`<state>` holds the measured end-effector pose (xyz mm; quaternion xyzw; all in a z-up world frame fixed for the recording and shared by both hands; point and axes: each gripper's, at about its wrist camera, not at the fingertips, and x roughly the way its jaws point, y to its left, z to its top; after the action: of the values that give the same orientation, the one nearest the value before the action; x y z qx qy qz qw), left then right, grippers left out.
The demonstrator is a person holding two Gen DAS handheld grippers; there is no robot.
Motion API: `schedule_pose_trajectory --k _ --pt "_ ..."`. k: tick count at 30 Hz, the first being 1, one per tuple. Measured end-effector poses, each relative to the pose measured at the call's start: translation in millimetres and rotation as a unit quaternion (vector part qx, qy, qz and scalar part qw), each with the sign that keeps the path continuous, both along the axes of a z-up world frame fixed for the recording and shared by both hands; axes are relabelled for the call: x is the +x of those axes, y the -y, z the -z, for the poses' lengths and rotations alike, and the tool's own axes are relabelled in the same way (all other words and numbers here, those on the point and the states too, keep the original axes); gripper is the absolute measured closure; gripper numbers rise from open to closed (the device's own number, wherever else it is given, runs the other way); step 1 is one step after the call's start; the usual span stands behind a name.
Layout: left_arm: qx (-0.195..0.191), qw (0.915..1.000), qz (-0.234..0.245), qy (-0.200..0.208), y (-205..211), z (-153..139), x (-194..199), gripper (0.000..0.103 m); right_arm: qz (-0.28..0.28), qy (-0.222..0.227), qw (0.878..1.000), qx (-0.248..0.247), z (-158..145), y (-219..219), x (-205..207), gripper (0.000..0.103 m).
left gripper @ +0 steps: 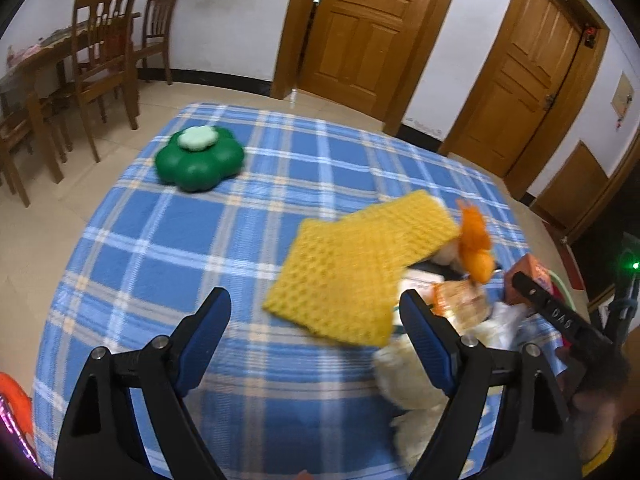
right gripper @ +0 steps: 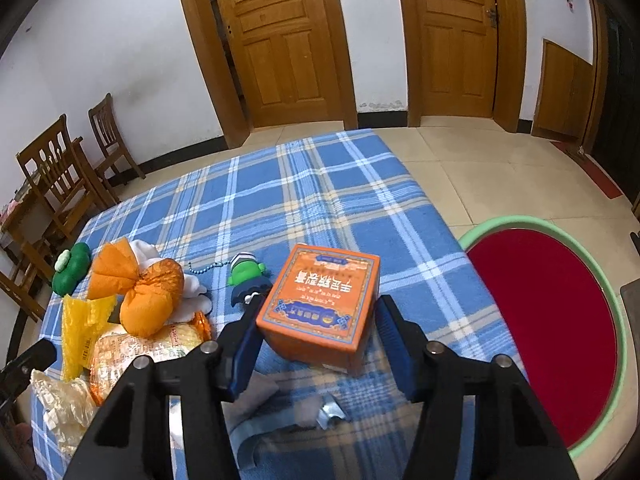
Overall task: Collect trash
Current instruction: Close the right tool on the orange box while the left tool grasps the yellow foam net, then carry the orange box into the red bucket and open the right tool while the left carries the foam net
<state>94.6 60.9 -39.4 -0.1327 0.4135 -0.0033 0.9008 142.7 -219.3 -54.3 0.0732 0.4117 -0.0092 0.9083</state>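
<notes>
The tabletop point(right gripper: 320, 184) carries an orange box point(right gripper: 324, 304) near its right edge, beside the red basin point(right gripper: 540, 320). The right claw point(right gripper: 316, 344) straddles the box, jaws partly closed, left pad touching, right just clear. The left claw point(left gripper: 316, 340) gapes empty near the yellow mesh point(left gripper: 352, 268).

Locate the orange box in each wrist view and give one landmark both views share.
Left wrist view: the orange box sits at the far right edge, mostly hidden behind the right gripper's finger.
Right wrist view: it stands at centre, between the right gripper fingers, on the blue plaid cloth.
Shared landmark: the green flower-shaped object, upper left in the left view, far left in the right view.
</notes>
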Motion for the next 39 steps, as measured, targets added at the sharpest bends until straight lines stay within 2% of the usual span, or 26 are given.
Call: schedule_pose_trajectory --k 4,10,12,20,26,39 --pt "0.002 1.0 0.008 -0.002 11.5 -0.3 12.0 0.021 0.003 0.01 1.0 0.007 -8.1 6.8 -9.9 0.045" --pt "-0.004 0.9994 0.018 -0.03 16.8 17.6 31.2 0.047 0.002 0.016 1.0 0.007 -15.7 11.1 -24.2 0.045" --pt "-0.014 0.9991 0.02 -0.034 14.6 23.1 32.1 0.062 0.001 0.018 1.0 0.007 -17.9 12.2 -29.1 0.045" --pt "-0.039 0.9989 0.023 -0.01 6.4 16.2 22.2 0.085 0.008 0.026 1.0 0.003 -26.1 15.8 -43.8 0.045" --pt "-0.056 0.998 0.029 0.011 1.7 1.5 9.6 0.091 0.019 0.036 0.999 -0.007 -37.5 19.5 -58.2 0.045" --pt "-0.073 0.9933 0.059 0.068 13.2 -47.1 -18.0 0.091 0.026 0.06 0.998 -0.006 -60.7 34.7 -90.2 0.045"
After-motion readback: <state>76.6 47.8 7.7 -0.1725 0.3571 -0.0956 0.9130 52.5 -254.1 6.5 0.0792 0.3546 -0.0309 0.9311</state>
